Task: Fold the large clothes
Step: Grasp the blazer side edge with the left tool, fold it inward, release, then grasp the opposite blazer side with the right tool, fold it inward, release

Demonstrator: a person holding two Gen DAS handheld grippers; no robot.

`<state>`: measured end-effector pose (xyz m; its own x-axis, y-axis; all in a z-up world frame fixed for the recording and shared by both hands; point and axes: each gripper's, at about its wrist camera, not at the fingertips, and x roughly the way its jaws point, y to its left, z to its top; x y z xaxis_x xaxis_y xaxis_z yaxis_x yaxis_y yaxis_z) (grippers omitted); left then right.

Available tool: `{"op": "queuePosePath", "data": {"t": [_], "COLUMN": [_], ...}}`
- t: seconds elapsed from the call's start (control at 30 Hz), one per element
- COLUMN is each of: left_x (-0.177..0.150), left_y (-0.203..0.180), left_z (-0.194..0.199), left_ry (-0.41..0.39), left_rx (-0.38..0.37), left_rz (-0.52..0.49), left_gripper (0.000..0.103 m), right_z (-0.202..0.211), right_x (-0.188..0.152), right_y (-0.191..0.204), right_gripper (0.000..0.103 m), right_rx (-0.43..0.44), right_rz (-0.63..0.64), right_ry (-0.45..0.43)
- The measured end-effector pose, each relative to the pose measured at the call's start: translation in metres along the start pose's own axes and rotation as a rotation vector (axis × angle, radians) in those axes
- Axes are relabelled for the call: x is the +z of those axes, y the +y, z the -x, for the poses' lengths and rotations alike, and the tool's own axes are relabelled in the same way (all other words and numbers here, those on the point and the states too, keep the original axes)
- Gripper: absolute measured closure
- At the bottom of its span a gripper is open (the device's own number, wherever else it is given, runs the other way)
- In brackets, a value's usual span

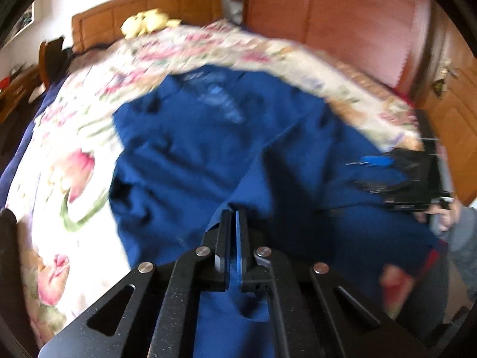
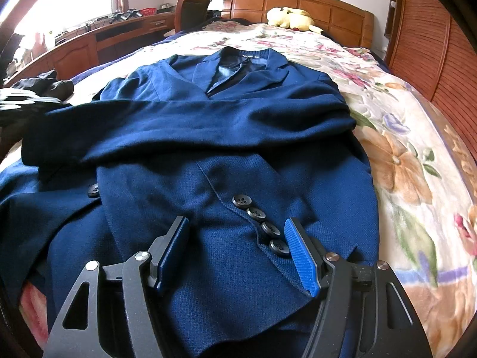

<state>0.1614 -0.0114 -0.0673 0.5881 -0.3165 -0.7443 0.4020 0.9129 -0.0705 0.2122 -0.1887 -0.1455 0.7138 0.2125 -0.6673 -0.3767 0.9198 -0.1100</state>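
A navy suit jacket [image 2: 208, 125] lies face up on the floral bedspread [image 2: 402, 155], collar toward the headboard, one sleeve [image 2: 179, 119] folded across its chest. My right gripper [image 2: 235, 222] stands open low over the jacket's lower front, and a row of dark buttons [image 2: 262, 223] lies between its fingers. The left wrist view is blurred. In it my left gripper [image 1: 234, 213] is shut on a fold of the jacket [image 1: 193, 149], and blue cloth hangs under the fingers. The right gripper [image 1: 399, 176] shows at that view's right edge. The left gripper [image 2: 21, 101] is a blur at the right wrist view's left edge.
A yellow plush toy [image 2: 289, 18] rests by the wooden headboard [image 2: 298, 3]. A slatted wooden wardrobe [image 2: 432, 47] stands along the bed's right side. A desk [image 2: 98, 35] and a chair [image 2: 190, 12] are on the left. Dark clothing [image 2: 53, 85] lies on the bed's left edge.
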Motion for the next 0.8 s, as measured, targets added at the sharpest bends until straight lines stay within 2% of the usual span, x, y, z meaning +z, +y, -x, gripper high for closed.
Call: {"op": "queuePosePath", "data": {"t": [0.17, 0.3, 0.4, 0.53, 0.67, 0.8], "left_x": [-0.012, -0.032, -0.04, -0.051, -0.06, -0.069], "left_y": [-0.047, -0.069, -0.071, -0.072, -0.059, -0.039], "left_z": [0.024, 0.035, 0.041, 0.056, 0.066, 0.078], "left_ry": [-0.035, -0.05, -0.048, -0.066, -0.073, -0.08], "left_rx": [-0.059, -0.088, -0.129, -0.071, -0.04, 0.009], "left_rz": [-0.04, -0.009, 0.028, 0.022, 0.046, 0.073], "left_gripper": [0.1, 0.1, 0.1, 0.086, 0.083, 0.082], "right_z": [0.015, 0.044, 0.071, 0.101, 0.119, 0.119], "right_x": [0.004, 0.001, -0.008, -0.023, -0.026, -0.005], "right_y": [-0.003, -0.004, -0.004, -0.007, -0.005, 0.008], "right_gripper": [0.035, 0.035, 0.035, 0.035, 0.035, 0.035], "right_rx": [0.002, 0.022, 0.025, 0.032, 0.037, 0.09], "right_rz": [-0.008, -0.029, -0.028, -0.046, -0.045, -0.031], "right_ry": [0.0, -0.02, -0.046, -0.073, -0.092, -0.127]}}
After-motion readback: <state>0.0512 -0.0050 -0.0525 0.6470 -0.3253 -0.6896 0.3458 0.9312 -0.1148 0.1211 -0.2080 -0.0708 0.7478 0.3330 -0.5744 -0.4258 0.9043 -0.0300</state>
